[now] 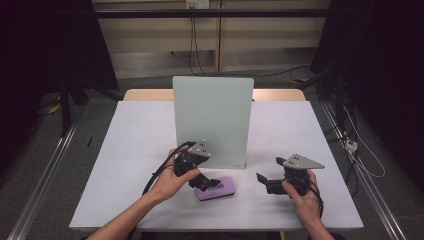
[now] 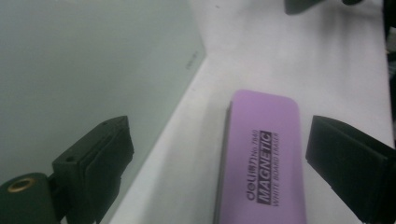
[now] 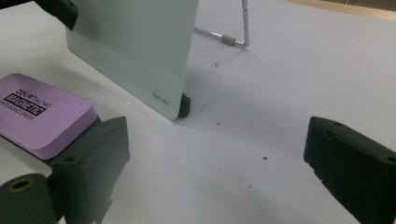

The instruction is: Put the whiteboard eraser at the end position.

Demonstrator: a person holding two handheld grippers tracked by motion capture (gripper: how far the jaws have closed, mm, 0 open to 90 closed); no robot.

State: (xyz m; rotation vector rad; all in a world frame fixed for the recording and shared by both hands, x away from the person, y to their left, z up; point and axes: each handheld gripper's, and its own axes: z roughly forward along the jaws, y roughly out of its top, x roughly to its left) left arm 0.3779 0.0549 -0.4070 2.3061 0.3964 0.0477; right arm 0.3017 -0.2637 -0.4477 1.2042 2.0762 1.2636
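Observation:
A purple magnetic whiteboard eraser (image 1: 218, 188) lies flat on the white table, just in front of a small upright whiteboard (image 1: 212, 120). My left gripper (image 1: 210, 183) hovers right over the eraser's left end, held in a hand. In the left gripper view the eraser (image 2: 264, 158) lies between the two wide-apart jaws of the left gripper (image 2: 224, 154), with a gap on each side, and the whiteboard (image 2: 84, 60) stands to the left. My right gripper (image 1: 265, 181) is open to the right of the eraser with nothing in it. The right gripper view has the right gripper (image 3: 215, 154) over bare table, the eraser (image 3: 42, 112) at far left.
The white table (image 1: 135, 145) has free room at the left, the right and behind the board. The board leans on a wire stand (image 3: 243, 28) and a small black foot (image 3: 185, 105). Beyond the table's far edge are floor, cables and dark curtains.

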